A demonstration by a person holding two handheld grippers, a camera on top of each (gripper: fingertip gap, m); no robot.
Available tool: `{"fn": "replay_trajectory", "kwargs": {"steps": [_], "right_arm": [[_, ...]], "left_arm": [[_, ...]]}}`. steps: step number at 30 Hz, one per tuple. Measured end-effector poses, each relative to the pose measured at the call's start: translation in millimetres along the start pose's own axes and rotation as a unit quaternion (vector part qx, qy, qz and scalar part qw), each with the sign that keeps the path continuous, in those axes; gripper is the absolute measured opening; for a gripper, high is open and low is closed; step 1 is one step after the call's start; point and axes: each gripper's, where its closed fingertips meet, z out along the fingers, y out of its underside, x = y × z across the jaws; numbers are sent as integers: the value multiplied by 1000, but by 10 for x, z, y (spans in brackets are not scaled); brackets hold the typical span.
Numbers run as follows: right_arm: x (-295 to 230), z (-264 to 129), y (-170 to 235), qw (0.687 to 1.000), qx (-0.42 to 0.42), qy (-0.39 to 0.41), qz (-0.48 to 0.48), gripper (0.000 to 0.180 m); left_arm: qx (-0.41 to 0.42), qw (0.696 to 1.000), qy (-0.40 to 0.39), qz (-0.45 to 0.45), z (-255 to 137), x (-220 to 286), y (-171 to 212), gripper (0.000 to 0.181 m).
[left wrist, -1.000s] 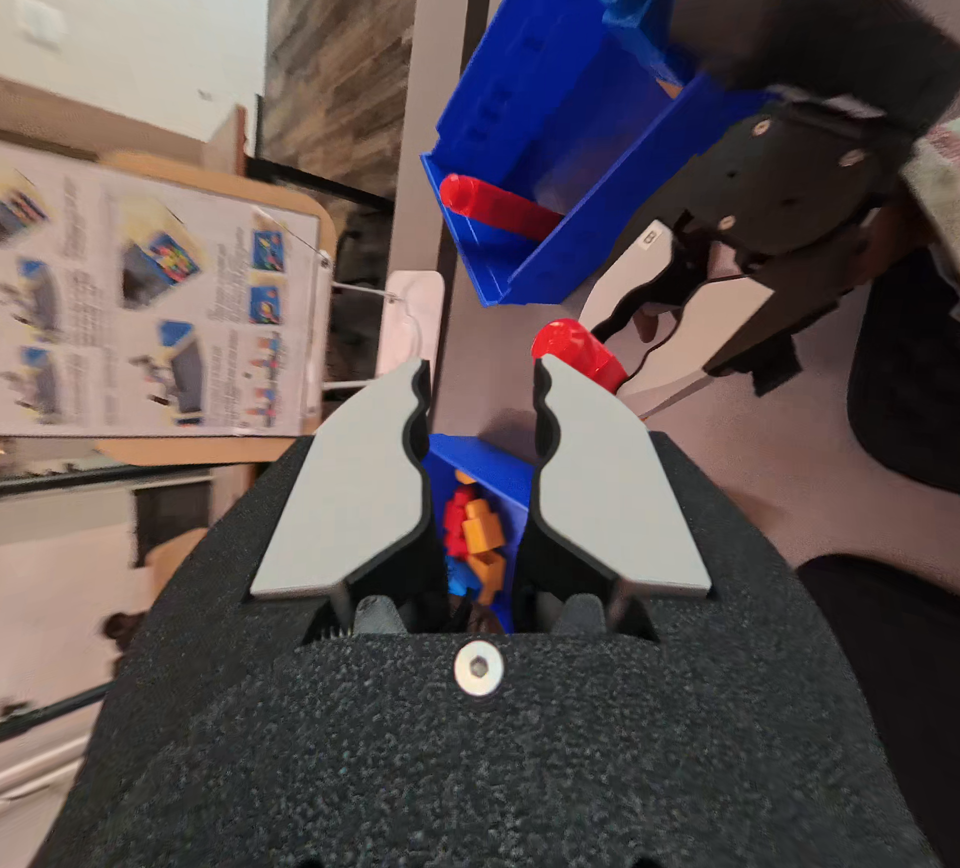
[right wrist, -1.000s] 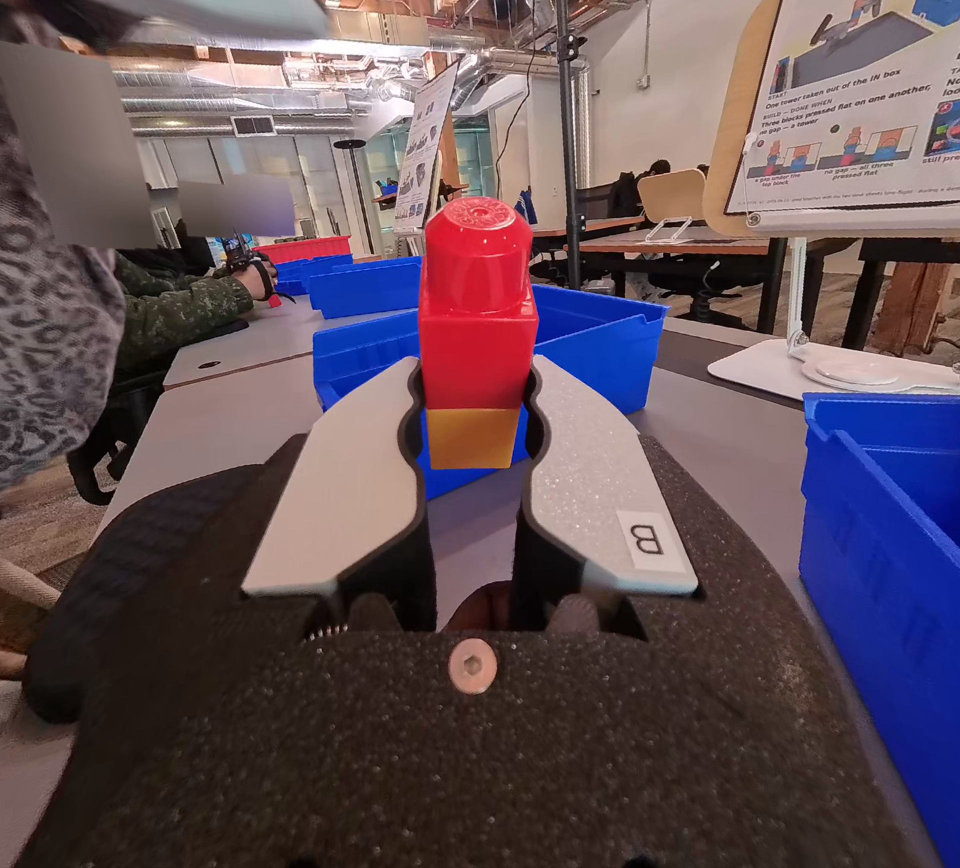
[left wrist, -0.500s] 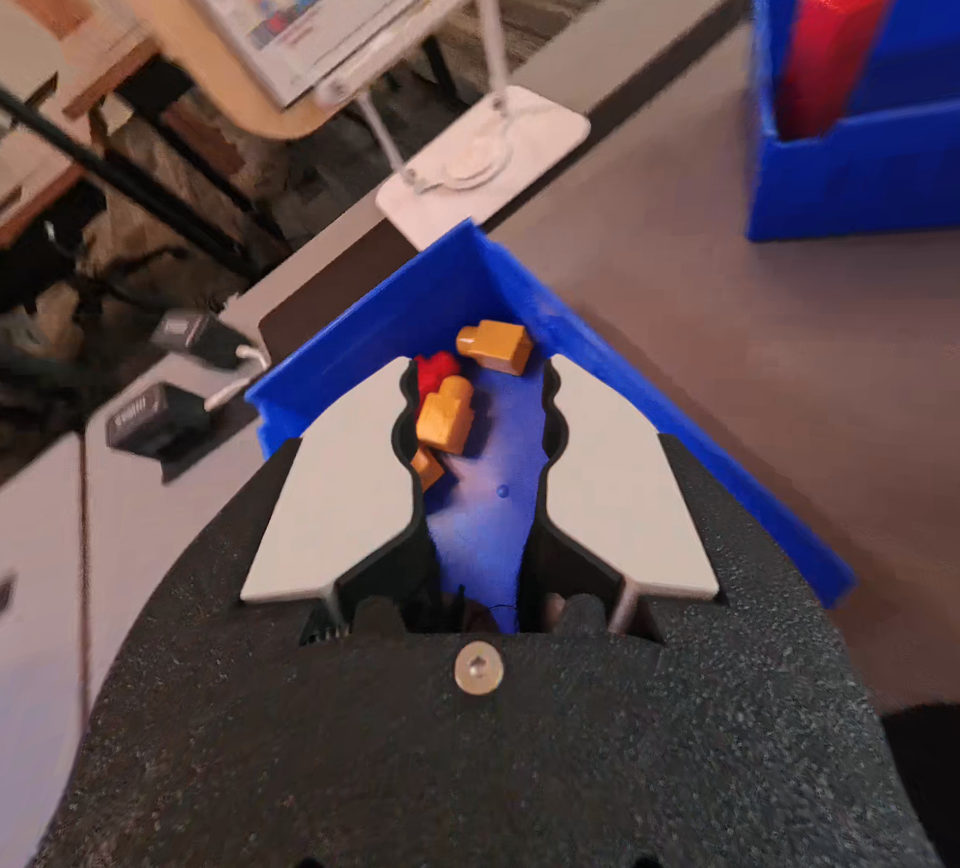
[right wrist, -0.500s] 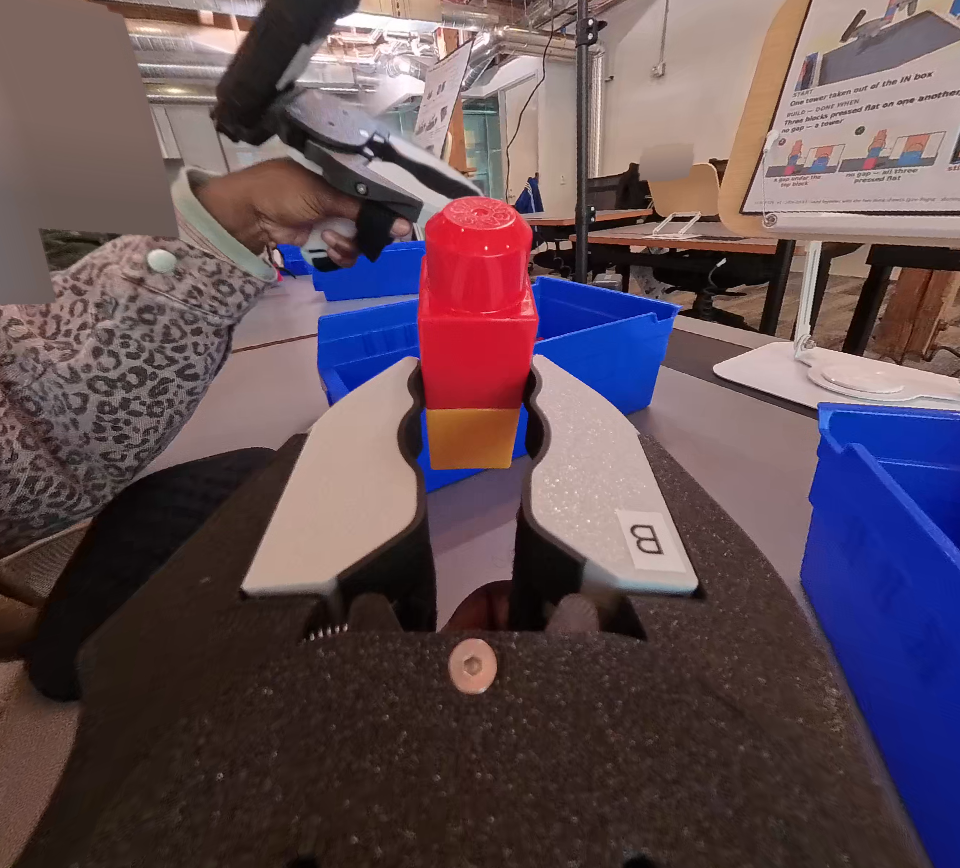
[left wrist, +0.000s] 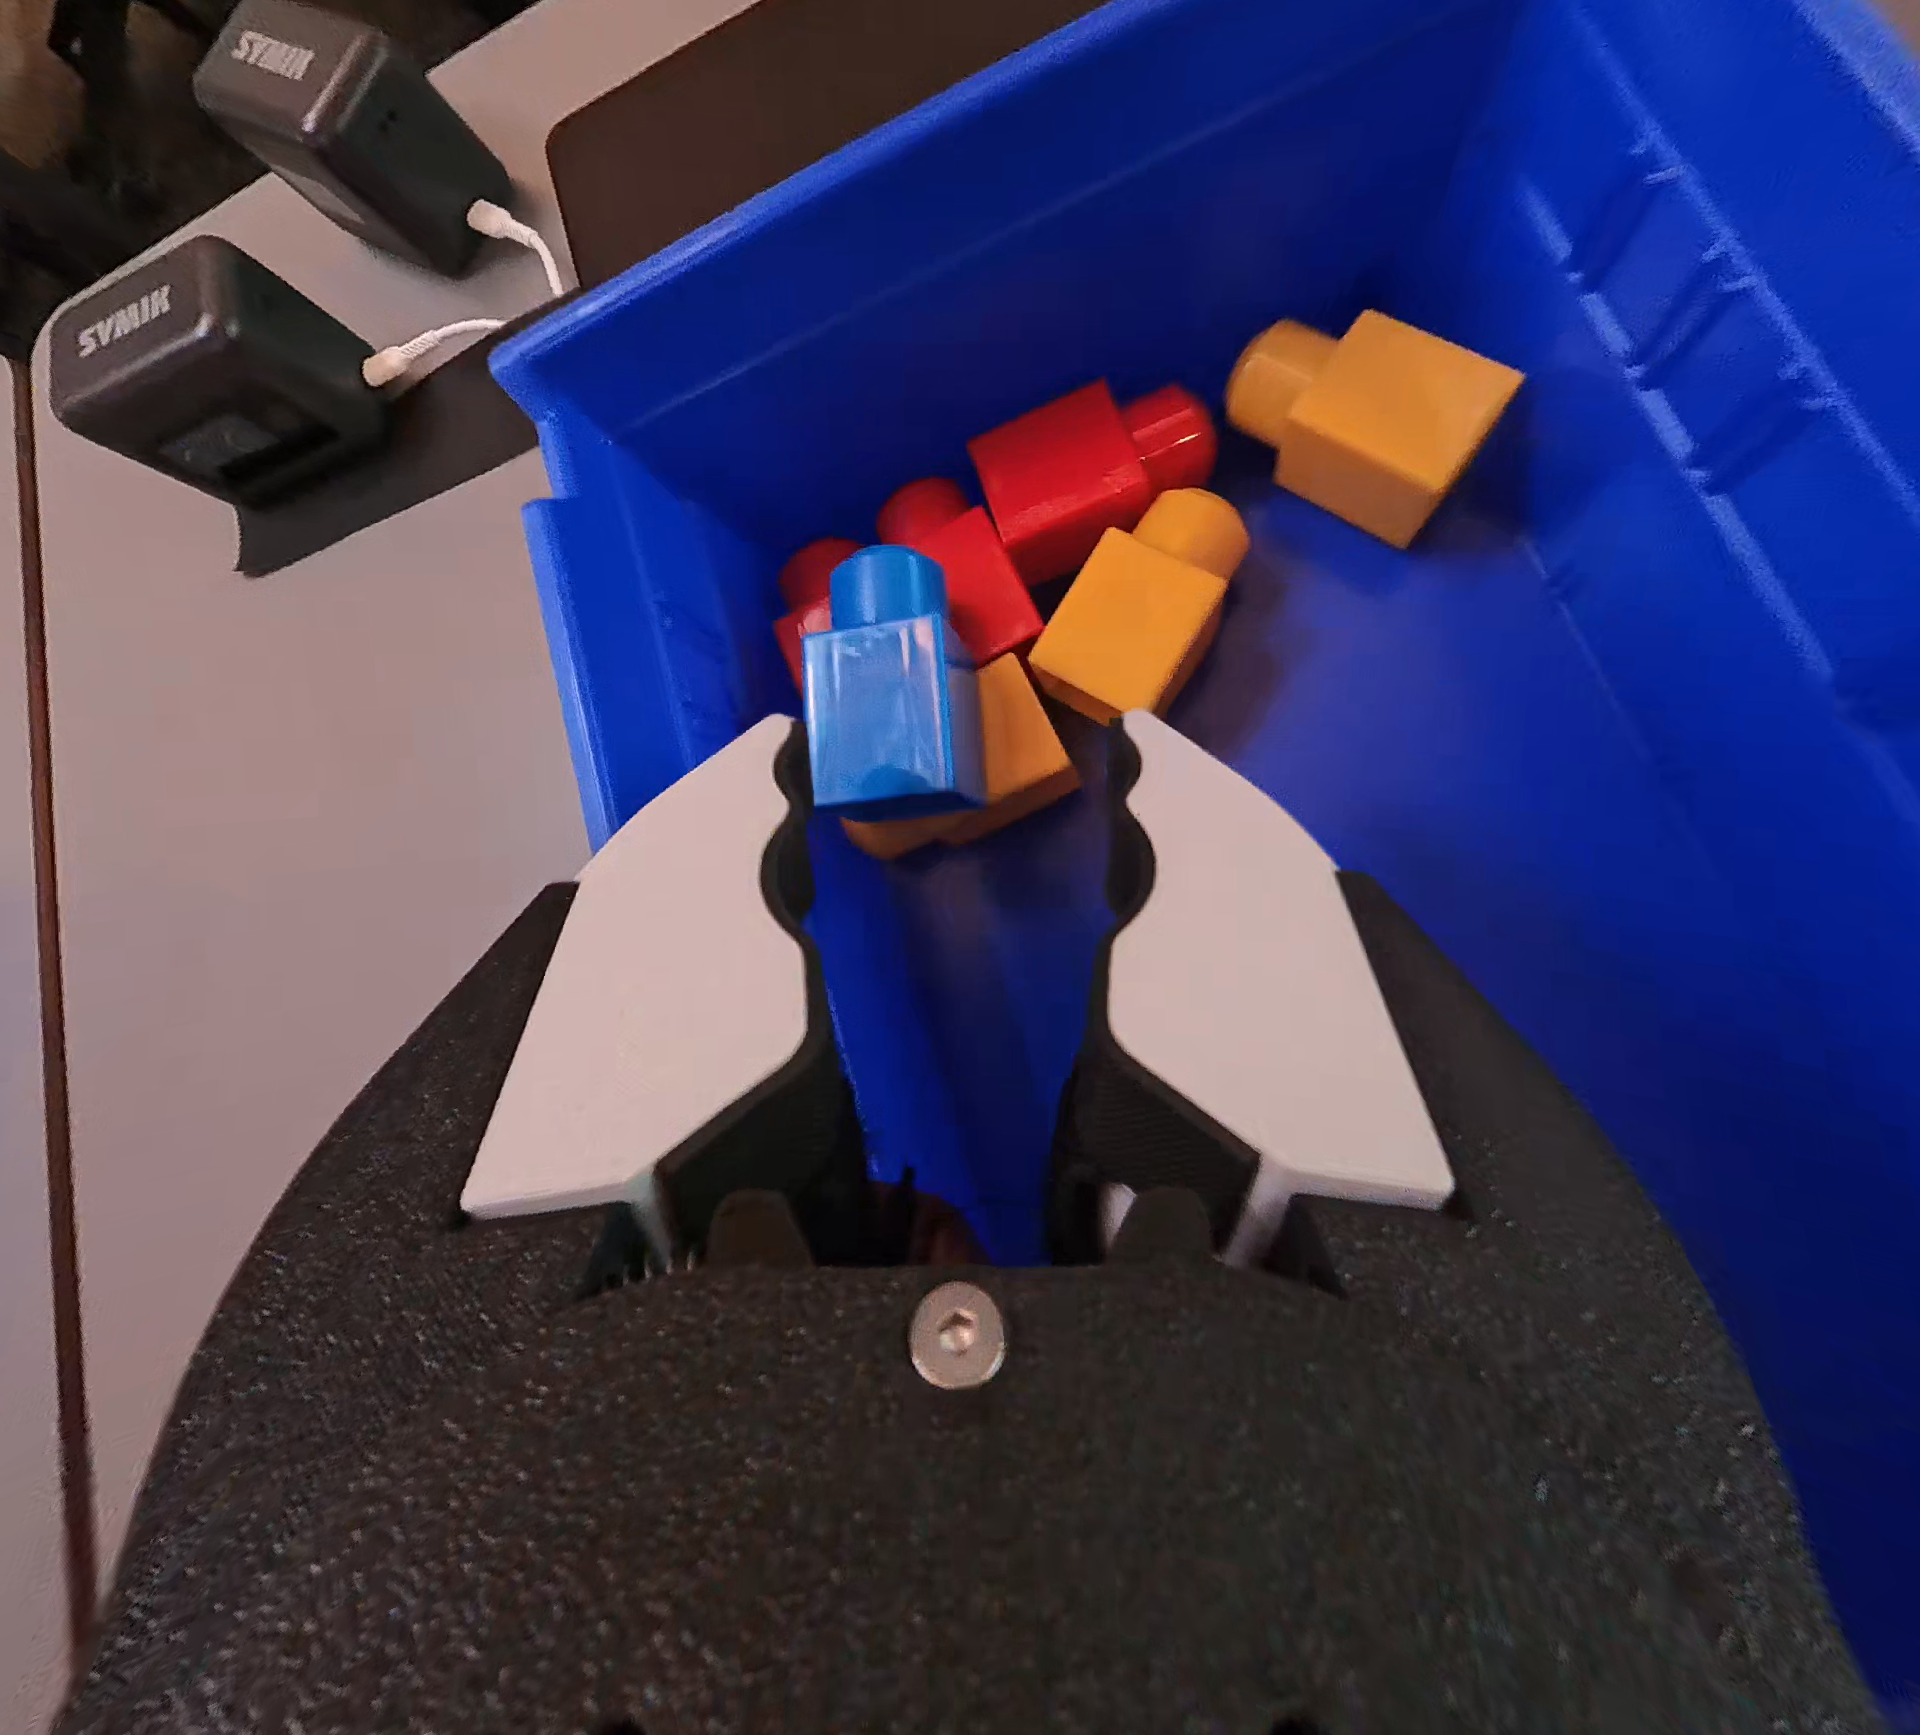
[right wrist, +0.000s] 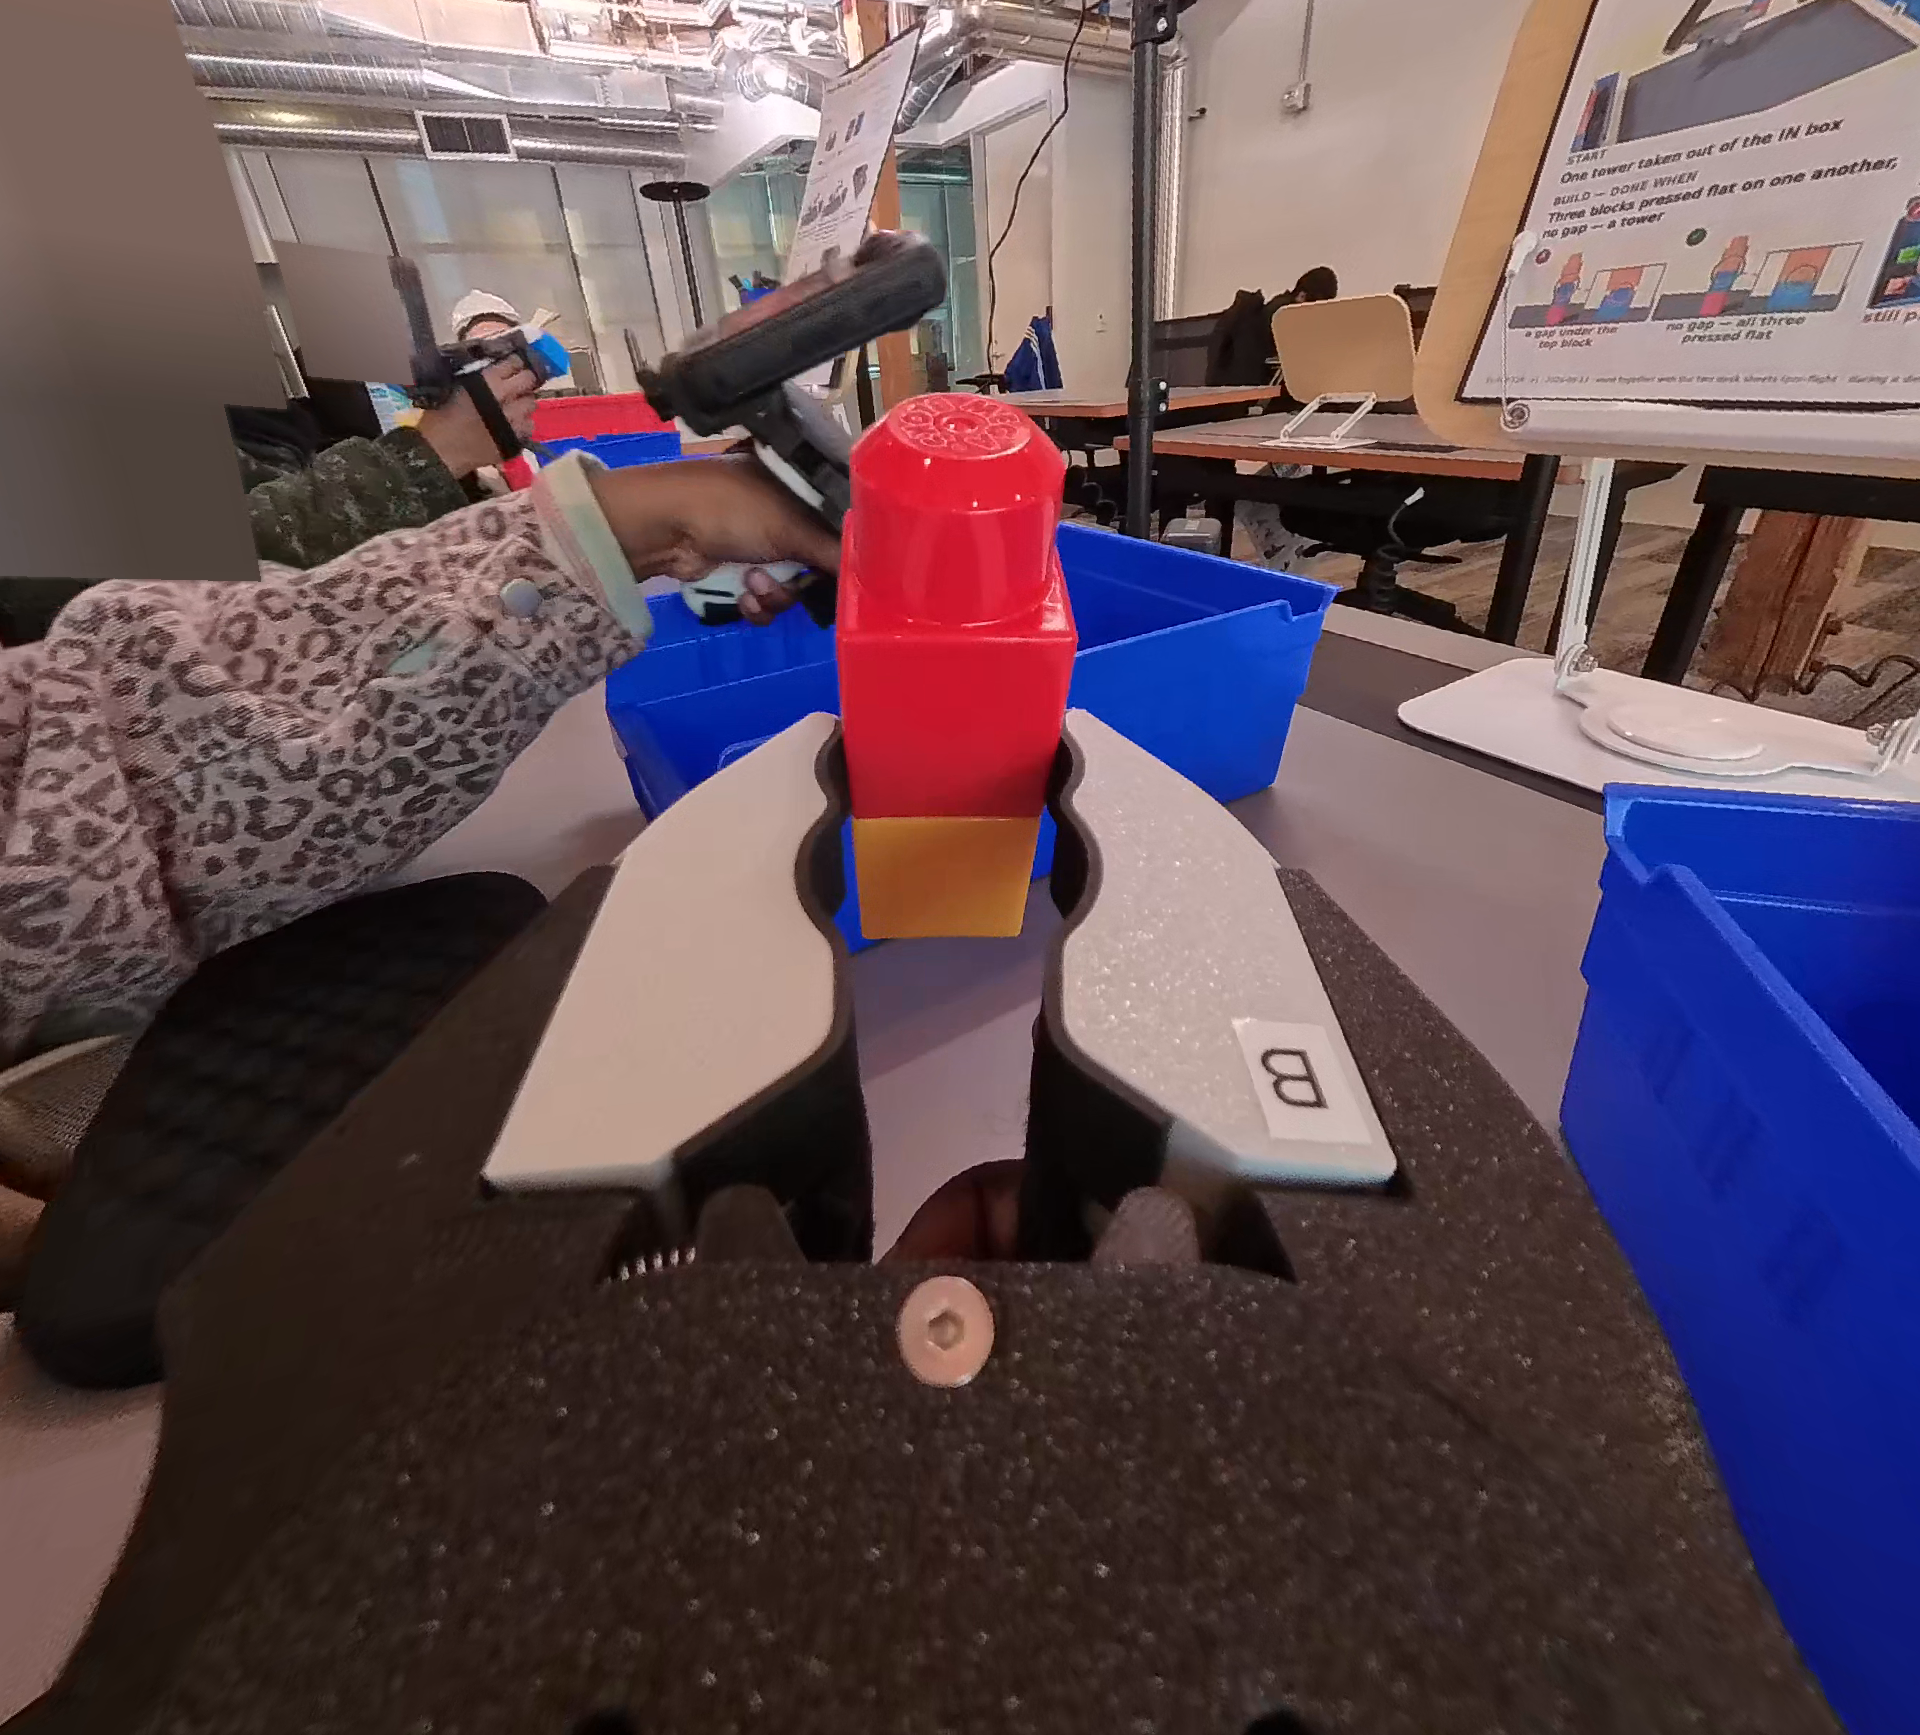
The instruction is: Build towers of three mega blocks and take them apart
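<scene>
Red block point(right wrist: 954, 698) on orange block point(right wrist: 943, 875) is being clamped upright by the right gripper point(right wrist: 948, 792), waiting for a third; the left gripper point(left wrist: 951, 776), wide and empty, is hanging over the blue block point(left wrist: 883, 698) in the bin point(left wrist: 1039, 231).

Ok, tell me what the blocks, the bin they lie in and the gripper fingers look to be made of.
Red block: glossy hard plastic, with sharp highlights and a moulded stud. Blue block: probably the same plastic, slightly translucent. Blue bin: smoother, duller moulded plastic, with ribbed walls. Left gripper fingers: matte grey faces, plastic or coated metal, I cannot tell which, with dark wavy inner pads that look like rubber.
</scene>
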Motion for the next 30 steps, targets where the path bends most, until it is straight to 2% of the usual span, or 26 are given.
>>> {"fn": "replay_trajectory", "kwargs": {"steps": [1, 7, 10, 12, 15, 17, 18, 20, 23, 25, 27, 30], "right_arm": [[-2, 2, 3, 1000, -1, 0, -1, 36], [-6, 4, 19, 1000, -9, 1, -10, 36], [7, 1, 23, 1000, -10, 4, -10, 36], [11, 0, 26, 1000, -11, 4, -10, 36], [10, -2, 33, 1000, -13, 3, -11, 36], [6, 1, 42, 1000, -15, 1, -10, 36], [-2, 6, 52, 1000, -18, -1, -10, 36], [-30, 19, 84, 999, -28, -8, -14, 36], [-78, 46, 167, 998, -54, -18, -25, 36], [-125, 65, 236, 996, -75, -30, -33, 36], [-189, 80, 313, 993, -97, -47, -39, 36], [-300, 89, 427, 987, -130, -79, -42, 36]], "left_arm": [[-14, 1000, -8, 6, 53, -40, -11, 54], [-114, 992, -7, 45, 358, -145, -15, 51], [-181, 981, 18, 59, 462, -99, 132, 44], [-173, 982, 31, 62, 466, -60, 87, 39], [-100, 992, 60, 52, 328, 79, -69, 38], [8, 994, 104, 16, 90, 258, -319, 38], [84, 986, 145, -7, -98, 409, -492, 38], [231, 932, 275, -43, -628, 846, -780, 38], [408, 799, 435, -76, -1532, 1369, -954, 38], [462, 717, 513, -95, -1958, 1623, -902, 38], [472, 670, 564, -102, -2150, 1848, -798, 38], [482, 627, 604, -98, -2220, 2068, -650, 38]]}}
